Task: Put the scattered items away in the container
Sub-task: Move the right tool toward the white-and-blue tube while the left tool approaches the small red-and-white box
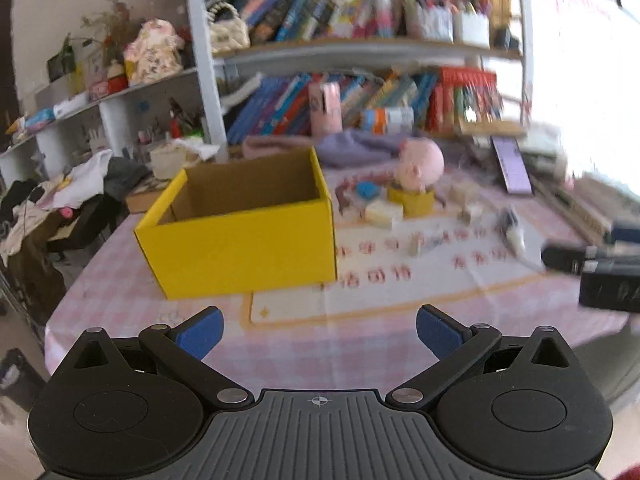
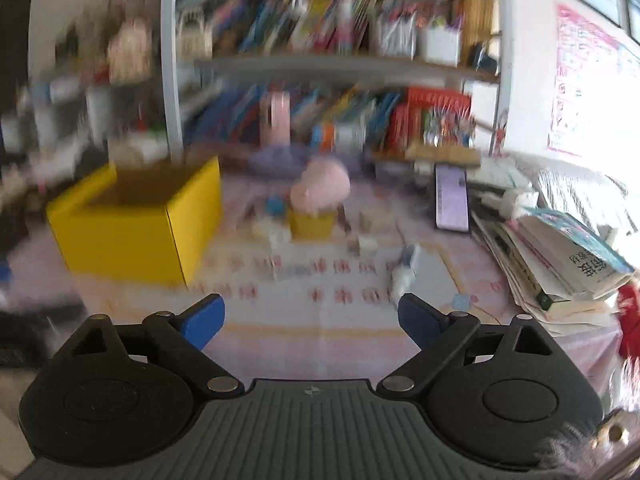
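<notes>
An open yellow cardboard box (image 1: 244, 244) stands on the pink checked table, empty as far as I see; it also shows blurred in the right wrist view (image 2: 132, 236). To its right lie scattered items: a pink pig toy (image 1: 422, 164) on a small yellow cup (image 1: 416, 200), a blue piece (image 1: 368, 191), pale blocks (image 1: 384, 214) and a small white-blue tube (image 1: 514, 232). My left gripper (image 1: 320, 332) is open and empty, in front of the box. My right gripper (image 2: 312, 322) is open and empty, in front of the items; the tube (image 2: 404, 272) lies just beyond its right finger.
A bookshelf (image 1: 360, 52) packed with books rises behind the table. A stack of books (image 2: 560, 264) sits at the right edge. A purple phone (image 2: 452, 200) leans at the back right. The other gripper's black body (image 1: 600, 276) shows at the right. Clothes pile on a chair (image 1: 60, 208) at left.
</notes>
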Demonstrator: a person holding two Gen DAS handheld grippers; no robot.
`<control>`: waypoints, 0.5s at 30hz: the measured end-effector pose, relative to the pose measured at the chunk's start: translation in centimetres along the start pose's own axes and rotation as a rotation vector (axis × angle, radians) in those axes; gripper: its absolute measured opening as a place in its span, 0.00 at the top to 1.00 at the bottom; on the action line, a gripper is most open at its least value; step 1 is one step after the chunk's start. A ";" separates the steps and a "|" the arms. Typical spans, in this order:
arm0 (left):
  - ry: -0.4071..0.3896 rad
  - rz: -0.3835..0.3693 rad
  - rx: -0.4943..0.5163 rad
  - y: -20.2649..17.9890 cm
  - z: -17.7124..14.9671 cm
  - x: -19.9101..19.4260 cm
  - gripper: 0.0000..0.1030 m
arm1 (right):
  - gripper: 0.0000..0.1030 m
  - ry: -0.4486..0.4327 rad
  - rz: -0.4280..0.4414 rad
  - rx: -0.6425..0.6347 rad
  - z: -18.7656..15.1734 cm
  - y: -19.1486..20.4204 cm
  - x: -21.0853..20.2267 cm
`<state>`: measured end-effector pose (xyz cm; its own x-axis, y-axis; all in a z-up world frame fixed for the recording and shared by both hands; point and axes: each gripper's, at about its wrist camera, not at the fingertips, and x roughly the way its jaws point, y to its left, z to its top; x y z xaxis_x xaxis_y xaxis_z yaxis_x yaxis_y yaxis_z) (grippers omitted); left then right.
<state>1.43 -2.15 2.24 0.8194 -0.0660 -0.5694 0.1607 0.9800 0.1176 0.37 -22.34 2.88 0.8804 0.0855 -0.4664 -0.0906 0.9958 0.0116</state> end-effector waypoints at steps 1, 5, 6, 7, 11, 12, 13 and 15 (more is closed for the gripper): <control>-0.010 0.004 0.011 -0.2 0.0 -0.1 0.00 | 0.06 -0.018 0.011 -0.021 0.0 0.0 -0.3; -0.016 -0.017 0.010 -0.9 0.3 0.1 0.00 | 0.03 -0.021 0.021 -0.021 0.0 -0.8 -0.3; -0.010 -0.027 0.009 -1.1 0.4 0.4 0.00 | 0.03 0.004 0.023 -0.022 -0.1 -0.9 0.0; -0.003 -0.035 0.009 -1.3 0.4 0.6 0.00 | 0.03 0.018 0.019 -0.019 -0.2 -1.1 0.3; 0.025 -0.043 0.032 -3.0 0.7 2.0 0.00 | 0.03 0.039 0.012 -0.007 -0.4 -2.0 1.1; 0.028 -0.050 0.040 -3.4 0.7 2.3 0.00 | 0.03 0.052 0.013 -0.004 -0.5 -2.3 1.5; 0.032 -0.061 0.045 -3.8 0.8 2.7 0.00 | 0.03 0.076 0.019 -0.003 -0.6 -2.5 2.1; 0.049 -0.080 0.051 -4.6 0.9 3.7 0.00 | 0.03 0.133 0.029 0.001 -1.1 -3.0 3.3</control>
<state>4.25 -7.08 0.30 0.7752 -0.1327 -0.6176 0.2529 0.9611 0.1109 3.06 -25.08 0.36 0.8081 0.1097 -0.5788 -0.1147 0.9930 0.0280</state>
